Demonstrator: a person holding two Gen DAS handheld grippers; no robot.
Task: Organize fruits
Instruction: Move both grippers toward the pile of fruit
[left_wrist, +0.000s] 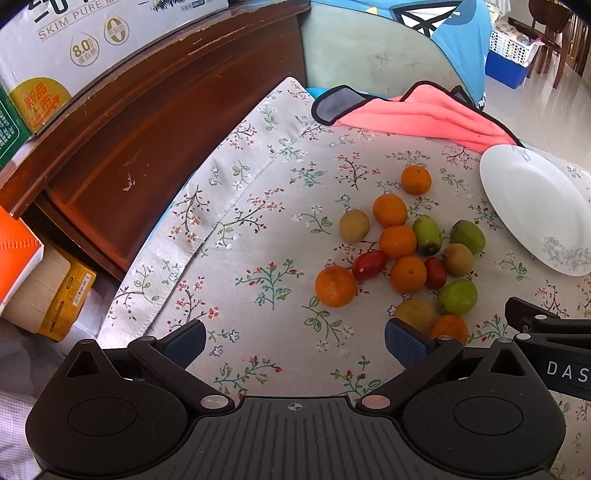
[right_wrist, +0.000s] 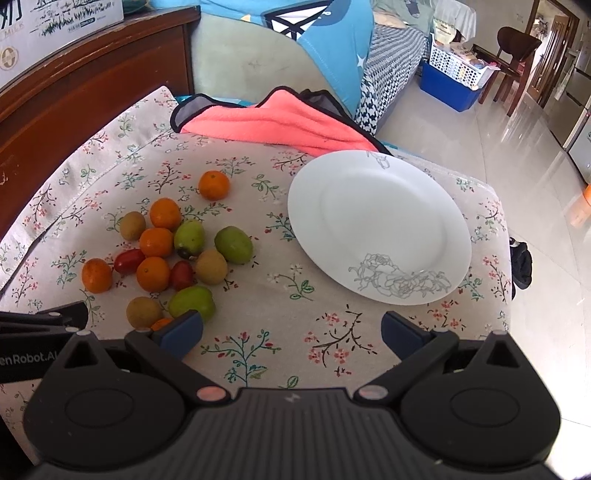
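With both the left claw (left_wrist: 295, 341) and right claw (right_wrist: 291, 332) spread wide and empty above the floral-clothed surface (right_wrist: 258, 332), the loose pile of small orange, green, brown and red fruits (right_wrist: 173, 254) near its left edge is best cleared outermost first onto the empty white round plate (right_wrist: 380, 225).

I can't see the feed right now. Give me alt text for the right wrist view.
The open right gripper hovers, holding nothing, over a floral tablecloth, facing an empty white round plate with a grey flower print. Left of the plate lies a loose cluster of small oranges, green fruits, brownish round fruits and red cherry tomatoes; a coral-pink towel lies behind.
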